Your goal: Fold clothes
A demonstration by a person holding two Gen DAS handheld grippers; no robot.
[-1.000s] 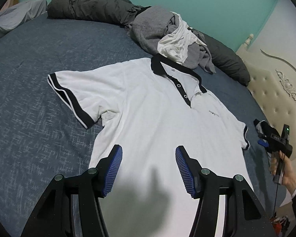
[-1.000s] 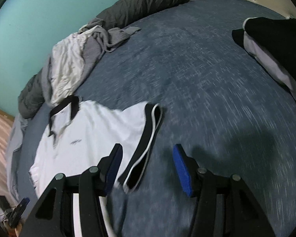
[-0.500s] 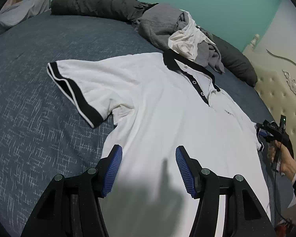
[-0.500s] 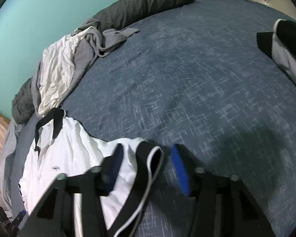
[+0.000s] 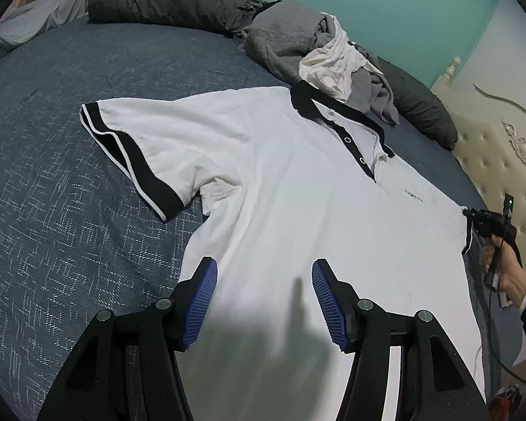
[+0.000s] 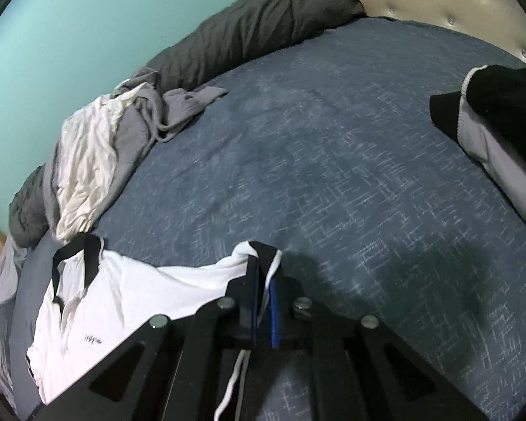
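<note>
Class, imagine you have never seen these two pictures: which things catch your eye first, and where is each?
A white polo shirt with black collar and sleeve bands lies spread flat on the blue patterned bedspread, filling the middle of the left wrist view. The right gripper is shut on the shirt's black-banded sleeve, while the left gripper hovers open above the hem. A heap of grey and white clothes sits beyond the collar, by the teal wall.

The left wrist view looked from low above the hem across the white black-trimmed polo shirt [image 5: 298,182] toward its collar. The right wrist view sat close at one sleeve, facing across the blue-grey bed [image 6: 333,161]. Both showed the crumpled grey-and-white clothes pile [image 5: 319,52].
</note>
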